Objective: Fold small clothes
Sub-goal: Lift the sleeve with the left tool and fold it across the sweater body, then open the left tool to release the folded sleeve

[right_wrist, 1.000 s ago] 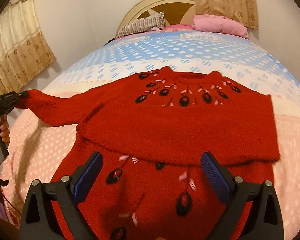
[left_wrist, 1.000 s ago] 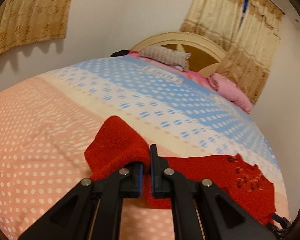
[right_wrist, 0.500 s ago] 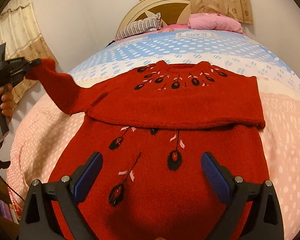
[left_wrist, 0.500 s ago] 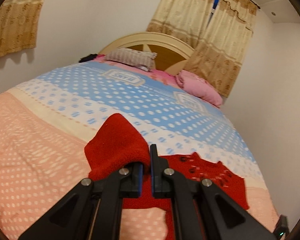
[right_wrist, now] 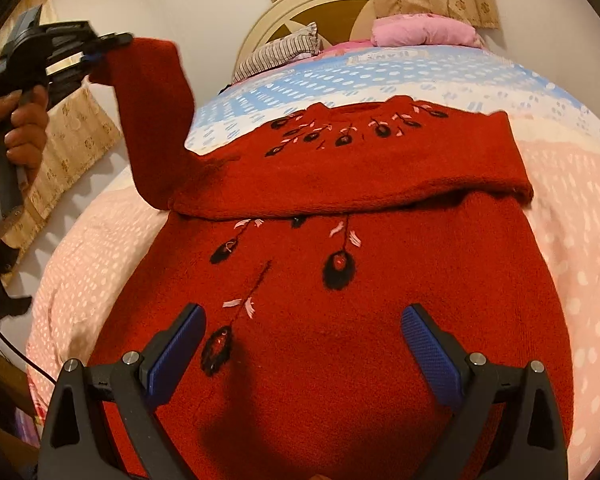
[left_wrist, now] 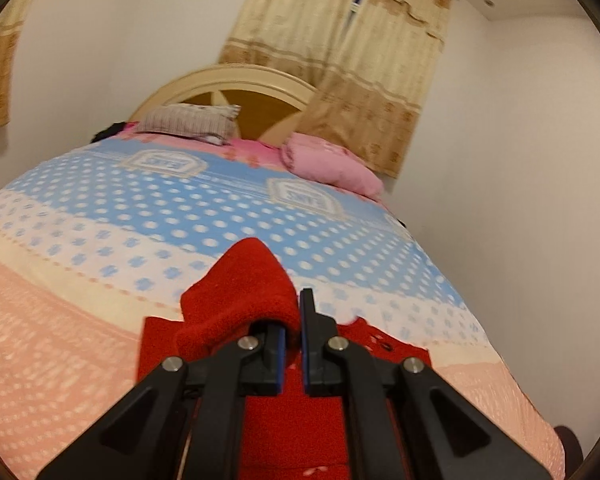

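Clamping the cuff of the red sweater's sleeve (right_wrist: 156, 120), the left gripper (right_wrist: 104, 46) holds it lifted above the bedspread (right_wrist: 560, 184). The sweater (right_wrist: 340, 320) lies flat, its folded edge across the chest. Spread wide, the right gripper (right_wrist: 302, 340) hovers over its lower half, grasping nothing.

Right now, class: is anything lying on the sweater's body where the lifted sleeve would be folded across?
Nothing visible does. The left tongs hold the sleeve up above the bed, and the sweater front is bare apart from its own embroidery. The open right tongs hover over the lower part.
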Demonstrator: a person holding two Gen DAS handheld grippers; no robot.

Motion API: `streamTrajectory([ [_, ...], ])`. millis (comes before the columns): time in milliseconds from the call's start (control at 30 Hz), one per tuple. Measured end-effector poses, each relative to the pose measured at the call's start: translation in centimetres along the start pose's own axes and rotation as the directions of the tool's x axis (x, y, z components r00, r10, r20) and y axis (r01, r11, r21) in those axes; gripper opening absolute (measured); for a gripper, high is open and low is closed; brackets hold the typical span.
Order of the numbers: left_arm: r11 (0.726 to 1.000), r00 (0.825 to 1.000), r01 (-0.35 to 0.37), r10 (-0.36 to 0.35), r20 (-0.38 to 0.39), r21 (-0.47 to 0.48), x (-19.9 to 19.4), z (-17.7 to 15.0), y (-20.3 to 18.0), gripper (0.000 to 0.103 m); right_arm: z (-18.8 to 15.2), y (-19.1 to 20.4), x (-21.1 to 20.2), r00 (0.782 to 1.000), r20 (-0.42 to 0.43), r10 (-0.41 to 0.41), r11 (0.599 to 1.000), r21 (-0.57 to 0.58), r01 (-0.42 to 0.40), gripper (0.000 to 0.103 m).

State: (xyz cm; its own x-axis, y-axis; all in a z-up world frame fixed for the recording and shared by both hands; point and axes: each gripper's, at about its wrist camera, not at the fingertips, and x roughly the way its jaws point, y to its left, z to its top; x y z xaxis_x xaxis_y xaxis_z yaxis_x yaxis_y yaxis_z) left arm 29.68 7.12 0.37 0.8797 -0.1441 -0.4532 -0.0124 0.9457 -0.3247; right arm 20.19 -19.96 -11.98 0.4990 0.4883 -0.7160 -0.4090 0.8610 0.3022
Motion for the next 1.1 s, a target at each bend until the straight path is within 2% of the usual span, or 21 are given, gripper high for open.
streamTrajectory([
  [67,1.000,1.000,0.015,-0.015,-0.017,0.022,0.9,-1.0,-1.4,0.006,-0.1,-0.5,-0.3,1.000,0.016,0.020,1.000,0.023,-0.020,0.099],
  [200,0.992,0.999,0.016,-0.011,-0.044,0.125,3.1,-4.2,-4.6,0.006,-0.3,-0.8,-0.3,0.999,0.031,0.037,0.998,0.045,-0.038,0.099],
  [400,0.955,0.991,-0.051,0.086,-0.107,0.292,8.3,-9.7,-8.1,0.008,-0.8,-1.0,-0.4,0.998,0.050,0.049,0.997,0.054,-0.052,0.099],
  [467,0.924,0.977,-0.085,0.151,-0.153,0.374,9.7,-11.3,-8.8,0.016,-0.9,-1.3,-0.7,0.996,0.064,0.065,0.995,0.068,-0.069,0.099],
  [500,0.913,0.974,-0.082,0.159,-0.163,0.400,9.5,-11.9,-8.9,0.018,-0.9,-1.5,-0.8,0.995,0.070,0.074,0.994,0.075,-0.079,0.099],
  [533,0.909,0.974,-0.075,0.155,-0.164,0.409,9.2,-12.1,-9.0,0.030,-0.9,-1.7,-0.9,0.994,0.074,0.080,0.993,0.081,-0.086,0.099],
  [567,0.906,0.977,-0.065,0.142,-0.156,0.419,8.4,-12.2,-8.7,0.047,-0.9,-1.9,-1.0,0.993,0.081,0.089,0.991,0.089,-0.096,0.099],
  [600,0.902,0.980,-0.070,0.141,-0.139,0.426,7.7,-12.1,-8.5,0.058,-0.9,-2.0,-1.0,0.992,0.084,0.093,0.990,0.094,-0.101,0.099],
  [633,0.896,0.983,-0.082,0.144,-0.111,0.437,6.8,-12.1,-8.1,0.077,-0.9,-2.1,-1.0,0.992,0.085,0.097,0.990,0.098,-0.105,0.099],
  [667,0.889,0.986,-0.107,0.152,-0.068,0.446,5.5,-11.9,-7.3,0.085,-0.8,-2.1,-1.0,0.991,0.085,0.099,0.989,0.101,-0.107,0.099],
  [767,0.865,0.984,-0.164,0.179,0.015,0.473,2.6,-11.6,-4.7,0.089,-0.8,-2.1,-0.9,0.992,0.081,0.095,0.990,0.099,-0.103,0.099],
  [867,0.827,0.954,-0.283,0.295,0.054,0.486,1.4,-11.6,-0.7,0.091,-0.7,-2.1,-0.8,0.993,0.079,0.091,0.990,0.100,-0.099,0.099],
  [933,0.818,0.935,-0.323,0.353,0.028,0.475,1.5,-11.9,1.4,0.091,-0.7,-2.2,-0.8,0.993,0.084,0.079,0.991,0.103,-0.087,0.099],
  [967,0.819,0.921,-0.345,0.389,-0.001,0.458,1.5,-12.1,3.0,0.091,-0.7,-2.1,-0.9,0.994,0.089,0.058,0.992,0.103,-0.067,0.099],
  [1033,0.831,0.912,-0.356,0.408,-0.033,0.427,1.5,-12.5,4.6,0.091,-0.5,-1.8,-0.9,0.997,0.077,0.011,0.995,0.094,-0.019,0.099],
  [1100,0.867,0.921,-0.325,0.381,-0.082,0.377,1.5,-12.4,5.6,0.091,0.0,-1.2,-0.5,0.998,0.041,-0.048,0.996,0.072,0.045,0.099],
])
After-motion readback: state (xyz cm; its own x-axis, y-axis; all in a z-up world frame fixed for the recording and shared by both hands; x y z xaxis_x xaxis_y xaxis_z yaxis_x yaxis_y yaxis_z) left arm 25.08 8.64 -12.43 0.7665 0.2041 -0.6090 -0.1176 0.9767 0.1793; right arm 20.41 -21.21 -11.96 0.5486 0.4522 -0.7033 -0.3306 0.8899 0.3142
